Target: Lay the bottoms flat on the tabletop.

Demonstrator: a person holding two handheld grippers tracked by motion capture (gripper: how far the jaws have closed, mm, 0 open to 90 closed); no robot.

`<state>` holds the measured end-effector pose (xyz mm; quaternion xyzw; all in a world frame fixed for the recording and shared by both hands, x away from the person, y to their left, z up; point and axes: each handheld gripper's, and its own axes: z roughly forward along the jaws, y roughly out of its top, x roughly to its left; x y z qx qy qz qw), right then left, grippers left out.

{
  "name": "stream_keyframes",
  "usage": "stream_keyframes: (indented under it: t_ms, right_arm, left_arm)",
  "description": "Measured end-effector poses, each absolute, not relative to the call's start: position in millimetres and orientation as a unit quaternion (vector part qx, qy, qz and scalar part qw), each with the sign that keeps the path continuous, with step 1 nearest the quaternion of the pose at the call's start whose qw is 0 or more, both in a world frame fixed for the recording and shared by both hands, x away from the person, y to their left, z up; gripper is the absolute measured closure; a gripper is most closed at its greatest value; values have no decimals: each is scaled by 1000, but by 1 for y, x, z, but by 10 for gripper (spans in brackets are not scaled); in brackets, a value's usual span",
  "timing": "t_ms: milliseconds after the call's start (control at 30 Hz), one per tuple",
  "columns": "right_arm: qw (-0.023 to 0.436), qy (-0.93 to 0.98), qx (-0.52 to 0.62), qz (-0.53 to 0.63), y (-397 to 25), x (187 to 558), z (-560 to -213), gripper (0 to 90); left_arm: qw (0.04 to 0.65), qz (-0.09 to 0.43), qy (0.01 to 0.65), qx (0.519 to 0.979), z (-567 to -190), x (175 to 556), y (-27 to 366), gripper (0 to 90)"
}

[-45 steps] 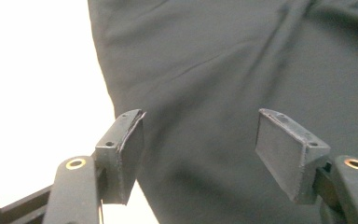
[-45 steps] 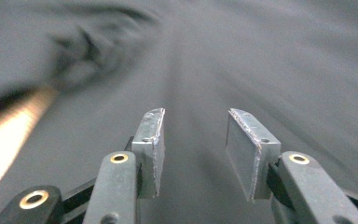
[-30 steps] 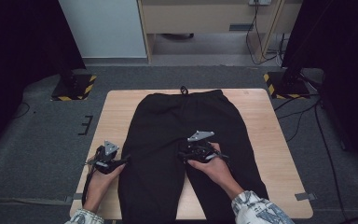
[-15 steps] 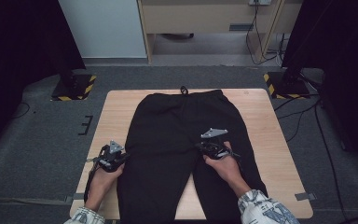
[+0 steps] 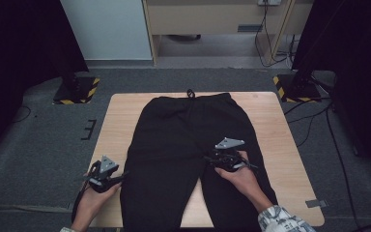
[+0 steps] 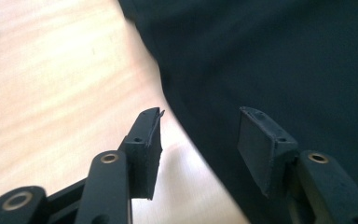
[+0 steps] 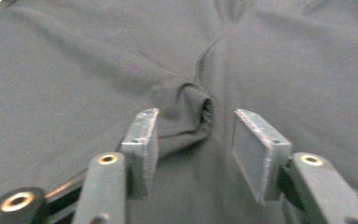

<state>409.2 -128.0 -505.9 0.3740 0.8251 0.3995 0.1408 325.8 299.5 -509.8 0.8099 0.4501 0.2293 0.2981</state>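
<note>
Wooden table [image 5: 275,125], unbranded black trousers [image 5: 183,145]

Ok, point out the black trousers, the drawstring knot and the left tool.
Black fabric trousers [image 5: 174,130], high view, upper left leg.
Black drawstring knot [image 5: 191,93], high view, at the waistband.
Left tool [image 6: 199,140], left gripper view, midway between fingertips.

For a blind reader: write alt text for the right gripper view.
The right gripper hangs with its jaws open just above black trousers, a raised fold of cloth between them. The dark fabric spreads in soft creases behind.
</note>
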Motion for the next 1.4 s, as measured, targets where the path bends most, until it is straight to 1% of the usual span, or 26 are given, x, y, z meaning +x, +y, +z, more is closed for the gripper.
stream_keyframes:
  t_ms: [67, 100, 200, 267, 367, 467, 500, 533, 567, 633, 700, 800, 900, 1000, 1100, 1233, 1400]
  right_arm:
    - [148, 819, 376, 409, -136, 403, -503, 412]
    - [149, 817, 376, 411, -139, 402, -503, 387]
    - [145, 811, 388, 414, -144, 399, -506, 322]
    - [142, 809, 392, 413, -144, 400, -508, 309]
    - [148, 812, 395, 405, -138, 402, -510, 291]
    - [150, 811, 403, 398, -143, 404, -511, 261]
    - [153, 809, 405, 399, -145, 404, -510, 247]
    - [155, 806, 406, 401, -148, 403, -510, 224]
    - [156, 804, 409, 402, -152, 402, -509, 203]
    - [158, 798, 415, 407, -160, 399, -509, 174]
    - [170, 800, 410, 405, -168, 396, -509, 127]
    - [179, 802, 407, 398, -180, 392, -508, 117]
    - [190, 794, 415, 401, -195, 389, -506, 112]
    - [195, 788, 426, 399, -215, 387, -504, 112]
    - [190, 780, 443, 399, -233, 384, -504, 131]
    - [186, 780, 457, 385, -257, 383, -508, 118]
    - [207, 757, 492, 377, -283, 391, -510, 124]
  left_arm:
    - [295, 226, 450, 812, -516, 320, 301, 427]
    - [296, 221, 451, 813, -518, 320, 302, 401]
    - [302, 208, 453, 812, -523, 320, 305, 404]
    - [303, 208, 451, 814, -523, 317, 306, 422]
    - [306, 200, 446, 817, -523, 308, 308, 479]
    - [306, 200, 440, 820, -522, 301, 309, 469]
    - [303, 203, 443, 819, -522, 301, 309, 454]
    - [301, 204, 446, 818, -522, 303, 310, 395]
    - [308, 200, 449, 815, -522, 306, 311, 310]
    - [331, 209, 451, 802, -518, 309, 314, 272]
    - [347, 217, 455, 791, -510, 315, 317, 205]
    - [366, 212, 453, 785, -502, 322, 318, 155]
    - [363, 209, 447, 790, -502, 327, 316, 111]
    - [362, 201, 445, 794, -506, 332, 316, 108]
    - [353, 196, 444, 800, -511, 337, 318, 83]
    - [342, 198, 449, 802, -513, 348, 320, 72]
    - [332, 211, 455, 799, -511, 369, 322, 72]
